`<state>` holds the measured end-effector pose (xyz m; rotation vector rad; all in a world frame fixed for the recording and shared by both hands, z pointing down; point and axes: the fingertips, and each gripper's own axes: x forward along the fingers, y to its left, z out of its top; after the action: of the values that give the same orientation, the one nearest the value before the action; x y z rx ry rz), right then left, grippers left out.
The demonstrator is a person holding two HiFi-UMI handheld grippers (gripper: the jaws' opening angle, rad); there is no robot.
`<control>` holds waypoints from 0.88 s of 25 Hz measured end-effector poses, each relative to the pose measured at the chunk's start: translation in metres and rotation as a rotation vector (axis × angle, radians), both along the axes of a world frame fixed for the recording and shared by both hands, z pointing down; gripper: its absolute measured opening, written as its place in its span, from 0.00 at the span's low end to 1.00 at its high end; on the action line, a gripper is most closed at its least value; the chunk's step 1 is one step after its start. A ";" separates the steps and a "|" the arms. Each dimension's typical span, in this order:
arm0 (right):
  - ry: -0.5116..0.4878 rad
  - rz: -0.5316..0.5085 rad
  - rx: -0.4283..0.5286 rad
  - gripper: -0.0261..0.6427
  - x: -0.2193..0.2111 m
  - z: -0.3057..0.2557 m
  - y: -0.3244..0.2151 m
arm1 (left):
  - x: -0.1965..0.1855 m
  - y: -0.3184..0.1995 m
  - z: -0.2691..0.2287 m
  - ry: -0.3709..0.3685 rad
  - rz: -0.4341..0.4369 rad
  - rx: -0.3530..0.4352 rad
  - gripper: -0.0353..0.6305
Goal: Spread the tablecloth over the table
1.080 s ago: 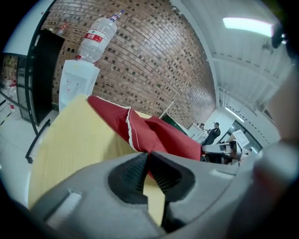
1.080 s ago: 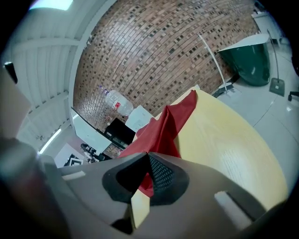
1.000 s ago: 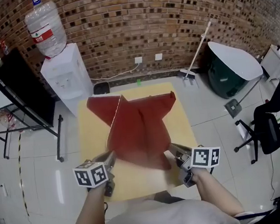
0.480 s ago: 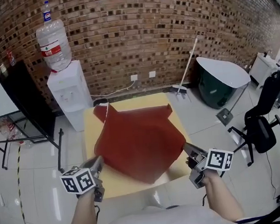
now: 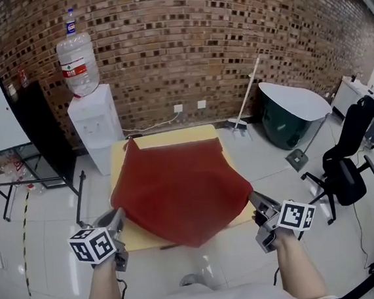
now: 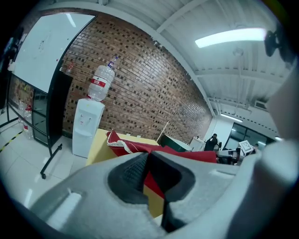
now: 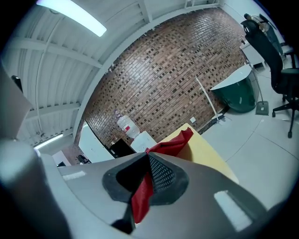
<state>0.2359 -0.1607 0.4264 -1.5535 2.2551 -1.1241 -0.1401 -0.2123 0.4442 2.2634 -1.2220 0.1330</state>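
Observation:
A dark red tablecloth point(image 5: 181, 189) hangs stretched in the air over the yellow square table point(image 5: 173, 138), its near edge sagging to a point between my hands. My left gripper point(image 5: 118, 216) is shut on the cloth's near left corner. My right gripper point(image 5: 252, 201) is shut on the near right corner. Red cloth point(image 6: 150, 179) shows pinched between the dark pads in the left gripper view, and a red strip point(image 7: 141, 196) hangs from the shut jaws in the right gripper view. The far end of the cloth point(image 7: 174, 144) lies bunched on the table point(image 7: 205, 154).
A white water dispenser point(image 5: 94, 125) with a bottle stands left of the table's far end. A black-framed board point(image 5: 41, 136) is at the left. A broom point(image 5: 247, 94), a dark green bin point(image 5: 292, 116) and a black office chair point(image 5: 349, 163) stand to the right. A brick wall closes the back.
Both grippers have drawn apart and back toward me, rising. The cloth has unfolded from a bunched, folded shape into a wide sheet lifted over the table.

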 end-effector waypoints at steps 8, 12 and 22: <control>-0.006 0.000 0.050 0.05 0.025 -0.019 0.069 | 0.007 0.072 -0.043 -0.027 -0.031 0.080 0.08; 0.027 -0.020 0.077 0.05 0.024 -0.032 0.084 | 0.001 0.096 -0.056 -0.036 -0.060 0.108 0.08; 0.048 -0.031 0.134 0.05 0.029 -0.050 0.056 | -0.004 0.084 -0.064 -0.024 -0.097 0.140 0.08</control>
<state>0.2648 -0.1046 0.3768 -1.5142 2.3408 -0.9314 -0.1437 -0.1281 0.3806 2.3207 -1.3898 0.0388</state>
